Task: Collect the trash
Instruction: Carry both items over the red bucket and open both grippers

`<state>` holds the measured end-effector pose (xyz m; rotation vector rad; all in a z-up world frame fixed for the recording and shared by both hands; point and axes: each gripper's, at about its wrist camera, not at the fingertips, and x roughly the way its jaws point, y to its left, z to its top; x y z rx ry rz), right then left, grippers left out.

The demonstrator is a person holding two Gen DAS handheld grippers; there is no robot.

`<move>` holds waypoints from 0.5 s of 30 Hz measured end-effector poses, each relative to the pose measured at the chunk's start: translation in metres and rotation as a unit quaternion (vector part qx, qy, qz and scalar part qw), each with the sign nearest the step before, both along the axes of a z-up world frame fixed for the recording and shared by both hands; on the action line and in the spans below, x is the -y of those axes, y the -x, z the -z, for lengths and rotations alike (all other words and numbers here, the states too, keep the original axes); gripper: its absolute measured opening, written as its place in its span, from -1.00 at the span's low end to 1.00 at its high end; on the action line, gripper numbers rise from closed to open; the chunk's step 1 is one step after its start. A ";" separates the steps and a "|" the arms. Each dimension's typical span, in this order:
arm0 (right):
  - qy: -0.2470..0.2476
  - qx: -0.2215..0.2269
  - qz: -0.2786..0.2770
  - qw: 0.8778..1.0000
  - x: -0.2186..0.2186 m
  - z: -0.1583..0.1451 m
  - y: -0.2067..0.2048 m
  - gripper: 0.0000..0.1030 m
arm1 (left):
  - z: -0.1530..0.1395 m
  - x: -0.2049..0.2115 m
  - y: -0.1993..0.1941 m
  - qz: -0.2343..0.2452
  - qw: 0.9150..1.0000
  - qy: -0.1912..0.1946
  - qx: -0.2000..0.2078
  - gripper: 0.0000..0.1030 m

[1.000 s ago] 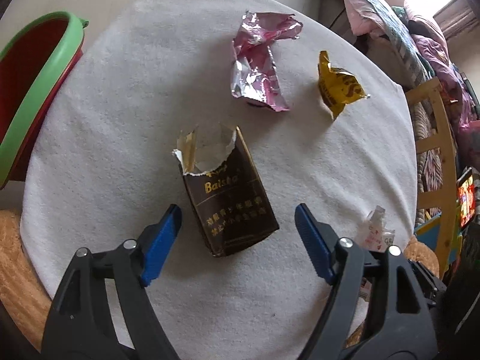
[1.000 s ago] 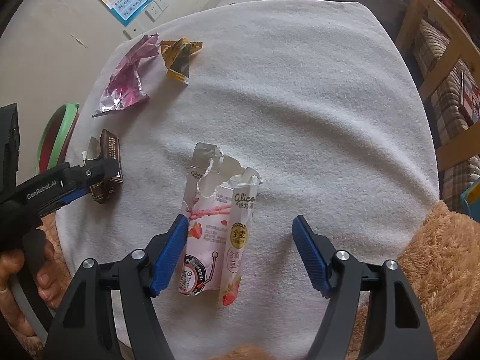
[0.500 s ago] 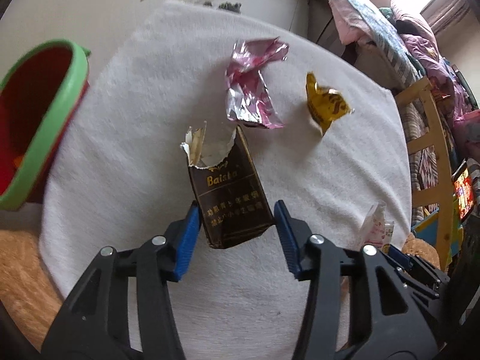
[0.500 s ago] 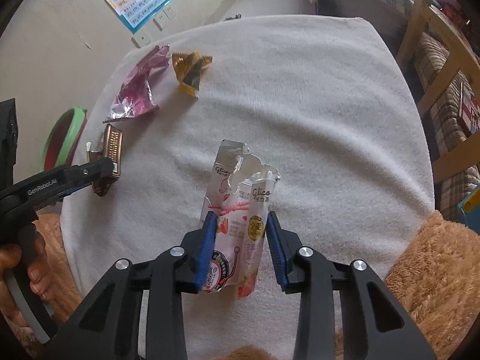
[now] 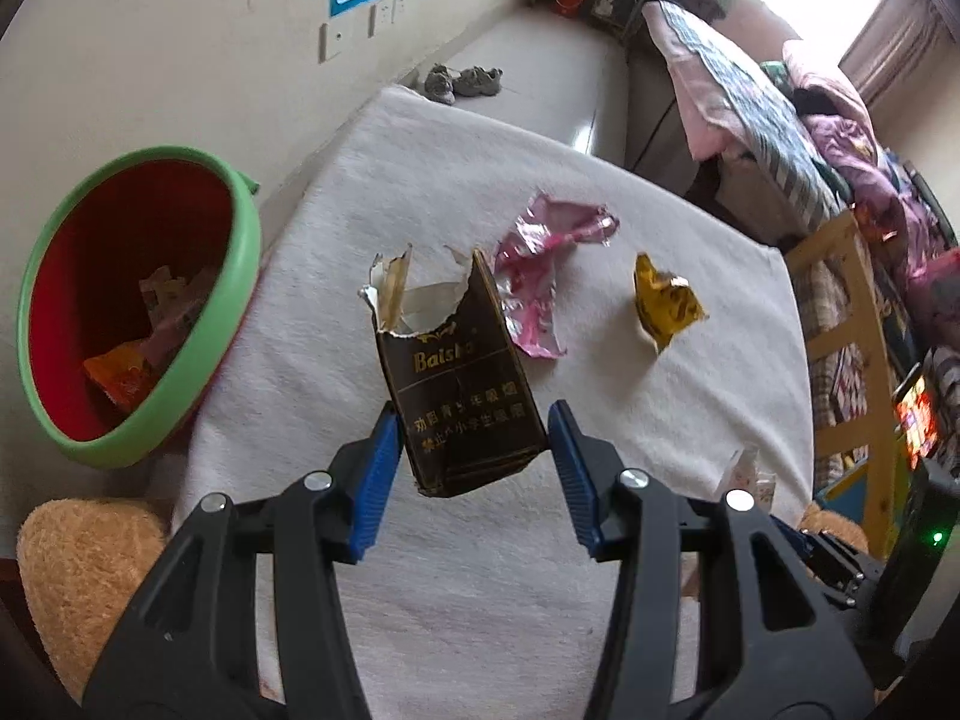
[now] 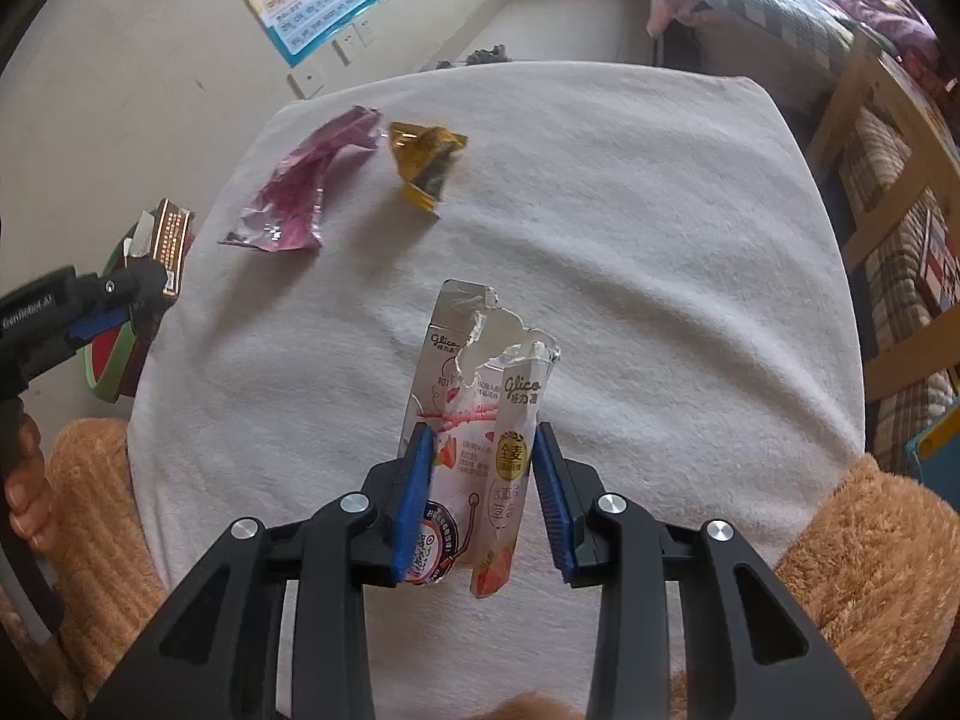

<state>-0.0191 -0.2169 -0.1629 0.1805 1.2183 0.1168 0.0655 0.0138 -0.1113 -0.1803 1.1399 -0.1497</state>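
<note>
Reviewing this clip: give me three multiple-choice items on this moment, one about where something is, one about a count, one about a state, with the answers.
1. Where is the bin?
A. beside the cloth-covered table, on the left in the left wrist view
B. on the table between the wrappers
C. on the wooden chair

2. How many pieces of trash lie loose on the table?
A. none
B. two
C. four

3. What is the state of the left gripper?
A. open and empty
B. shut on the brown packet
C. shut on the yellow wrapper

Answers:
1 A, its green rim sits past the table's edge.
2 B, only the pink wrapper and yellow wrapper lie there.
3 B, its jaws pinch the packet's lower end.
</note>
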 end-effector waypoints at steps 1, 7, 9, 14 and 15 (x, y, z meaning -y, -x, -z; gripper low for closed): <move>0.003 0.004 -0.006 1.000 -0.004 -0.003 -0.001 -0.35 | -0.003 -0.003 0.000 -0.002 1.000 -0.001 0.004 -0.08; 0.025 0.050 -0.053 0.997 -0.038 -0.031 -0.014 -0.34 | -0.014 -0.023 0.004 -0.016 0.999 -0.013 0.028 -0.08; 0.034 0.068 -0.073 0.994 -0.054 -0.042 -0.020 -0.34 | -0.016 -0.033 0.006 -0.025 0.999 -0.017 0.033 -0.08; 0.043 0.094 -0.110 0.989 -0.088 -0.060 -0.032 -0.34 | -0.017 -0.065 0.012 -0.053 0.998 -0.023 0.038 -0.08; 0.043 0.098 -0.117 0.987 -0.095 -0.064 -0.034 -0.34 | -0.018 -0.071 0.013 -0.059 0.997 -0.024 0.039 -0.08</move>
